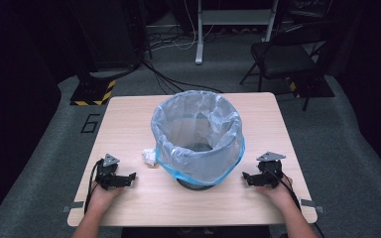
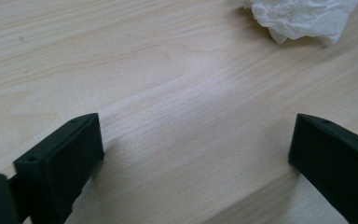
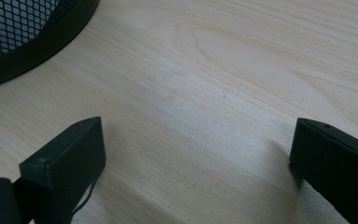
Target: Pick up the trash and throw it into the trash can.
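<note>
Standing mid-table [image 1: 129, 208], the lined mesh bin [image 1: 197, 136] separates the left gripper [image 1: 129, 178] from the right gripper [image 1: 248, 177]. Both rest on the wood with jaws wide apart and nothing between them. A crumpled tissue [image 1: 150, 156] lies against the bin's left side, just ahead of the left gripper with bare wood between.

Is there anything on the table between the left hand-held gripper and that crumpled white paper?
No. Between the left hand-held gripper and the crumpled paper lies bare wooden table, as the left gripper view shows; its jaws stand open.
</note>
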Motion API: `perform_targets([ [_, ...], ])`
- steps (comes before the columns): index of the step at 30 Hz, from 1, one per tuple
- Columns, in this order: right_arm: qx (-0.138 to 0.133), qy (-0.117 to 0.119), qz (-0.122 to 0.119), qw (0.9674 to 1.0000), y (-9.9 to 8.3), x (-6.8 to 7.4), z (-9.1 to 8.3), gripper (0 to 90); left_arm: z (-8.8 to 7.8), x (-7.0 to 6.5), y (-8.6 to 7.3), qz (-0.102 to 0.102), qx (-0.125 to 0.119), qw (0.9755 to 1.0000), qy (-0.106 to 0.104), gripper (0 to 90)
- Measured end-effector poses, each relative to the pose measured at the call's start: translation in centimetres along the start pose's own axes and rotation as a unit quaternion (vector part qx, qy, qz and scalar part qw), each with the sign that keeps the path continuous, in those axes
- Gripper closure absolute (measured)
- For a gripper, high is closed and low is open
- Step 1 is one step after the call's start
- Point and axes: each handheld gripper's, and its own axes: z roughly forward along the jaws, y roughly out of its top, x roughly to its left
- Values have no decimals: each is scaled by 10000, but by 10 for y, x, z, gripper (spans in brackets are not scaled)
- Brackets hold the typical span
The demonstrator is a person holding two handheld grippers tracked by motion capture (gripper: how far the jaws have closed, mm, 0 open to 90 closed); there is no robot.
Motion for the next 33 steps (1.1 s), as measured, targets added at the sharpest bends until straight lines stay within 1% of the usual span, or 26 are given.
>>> perform_targets([
  [3, 6, 17, -25, 10000, -1, 0, -1, 26, -2, -2, 2, 32, 6, 10000, -35, 120],
  [4, 12, 20, -9, 10000, -1, 0, -1, 26, -2, -3, 2, -1, 13, 10000, -74, 136],
  [6, 10, 6, 5, 10000, -1, 0, -1, 26, -1, -5, 4, 29, 49, 9999, -89, 152],
  [10, 10, 9, 6, 10000, -2, 1, -2, 27, -2, -7, 6, -39, 47, 9998, -205, 156],
  [11, 10, 9, 6, 10000, -2, 1, -2, 27, -2, -7, 6, -39, 47, 9998, -205, 162],
  [12, 4, 7, -17, 10000, -2, 0, -2, 27, -2, -6, 6, -109, 50, 9996, -254, 168],
  [13, 4, 7, -17, 10000, -2, 0, -2, 27, -2, -6, 6, -109, 50, 9996, -254, 172],
  [14, 8, 10, 1, 10000, -2, 1, -2, 26, -3, -5, 8, -192, 24, 9994, -294, 182],
  [17, 2, 7, -13, 10000, -2, 1, -2, 26, -5, -4, 10, -246, -9, 9991, -332, 203],
  [18, 4, 8, -9, 10000, -2, 1, -2, 26, -8, -3, 13, -252, -48, 9991, -343, 206],
  [19, 8, 11, 5, 10000, -2, 1, -2, 26, -11, -4, 16, -231, -76, 9990, -365, 206],
  [20, 8, 11, 5, 10000, -2, 1, -2, 26, -11, -4, 16, -231, -76, 9990, -365, 213],
  [24, 2, 8, -15, 10000, -2, 0, -2, 26, -16, -8, 24, -48, -114, 9992, -391, 220],
  [26, 2, 7, -15, 10000, -2, 0, -2, 26, -17, -10, 29, -9, -100, 9990, -434, 233],
  [29, 2, 7, -15, 10000, -2, 0, -2, 27, -16, -11, 34, -23, -115, 9988, -466, 241],
  [32, 2, 8, -16, 10000, -2, 0, -2, 26, -15, -14, 39, 7, -143, 9988, -466, 241],
  [33, 3, 7, -16, 10000, -2, 0, -2, 26, -15, -15, 42, 28, -159, 9986, -499, 241],
])
